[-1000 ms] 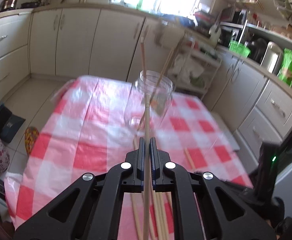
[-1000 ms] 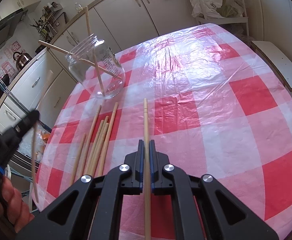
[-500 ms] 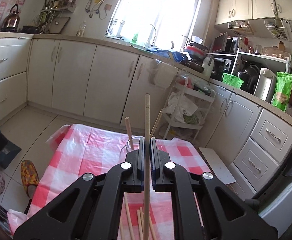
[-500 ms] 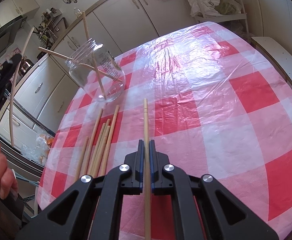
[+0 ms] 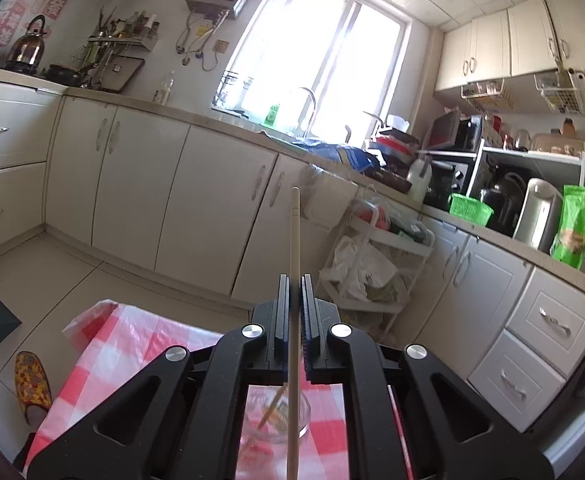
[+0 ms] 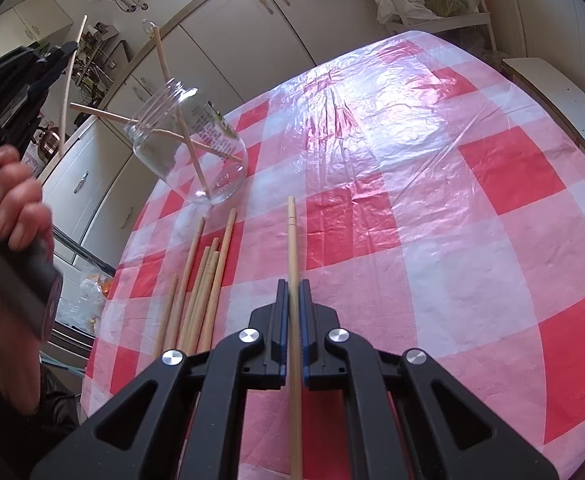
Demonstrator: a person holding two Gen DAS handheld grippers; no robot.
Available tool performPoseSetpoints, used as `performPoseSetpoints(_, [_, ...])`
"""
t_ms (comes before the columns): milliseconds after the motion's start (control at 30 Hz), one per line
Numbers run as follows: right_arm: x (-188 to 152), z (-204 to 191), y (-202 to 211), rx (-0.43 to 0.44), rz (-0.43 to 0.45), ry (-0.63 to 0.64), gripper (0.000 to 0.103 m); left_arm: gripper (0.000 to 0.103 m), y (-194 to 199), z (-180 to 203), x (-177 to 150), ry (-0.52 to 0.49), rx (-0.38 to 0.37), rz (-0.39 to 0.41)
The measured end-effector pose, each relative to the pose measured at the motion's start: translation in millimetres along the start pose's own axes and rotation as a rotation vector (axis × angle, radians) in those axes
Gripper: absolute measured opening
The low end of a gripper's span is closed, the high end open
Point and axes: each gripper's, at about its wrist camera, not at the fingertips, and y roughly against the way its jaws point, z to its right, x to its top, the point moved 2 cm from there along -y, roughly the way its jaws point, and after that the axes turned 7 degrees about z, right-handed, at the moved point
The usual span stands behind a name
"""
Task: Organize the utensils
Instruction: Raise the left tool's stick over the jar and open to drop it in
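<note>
Chopsticks, wooden, in three lots. First lot: one chopstick (image 5: 294, 264) clamped between the narrow jaws of our left gripper (image 5: 293, 308), running straight out ahead of the fingers and back under the body of the tool, its tip aimed at the kitchen cabinets (image 5: 196, 200). Beneath this gripper, seen through the frame, we note the glass jar (image 5: 280, 420) with a stick leaning inside. Second lot: one chopstick (image 6: 292, 248) pinched in our right gripper (image 6: 290, 312), jaws closed tight on it, the stick pointing forward over the red-and-white checked tablecloth (image 6: 432, 208). Third lot: loose chopsticks (image 6: 204, 280) lying on the cloth just left of the right gripper's fingers, side by side, tips toward the jar. Jar (image 6: 190, 148), ahead and to the left of the right gripper, standing on the cloth, holding two crossed sticks. Far left of the right wrist view: our left hand (image 6: 8, 216) around the other tool's handle, raised beside the jar, its stick upright.
</note>
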Motion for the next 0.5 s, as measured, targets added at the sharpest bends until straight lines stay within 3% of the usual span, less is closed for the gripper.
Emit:
performPoseSetpoints(200, [0,2,0,0.013,-0.002,-0.016,0.006,0.005,-27,-1,5,0.017,0.011,0.042])
performPoseSetpoints(500, [1,5,0,0.023,-0.004,-0.028,0.006,0.005,-52,4,-16,-0.046,0.028,0.038])
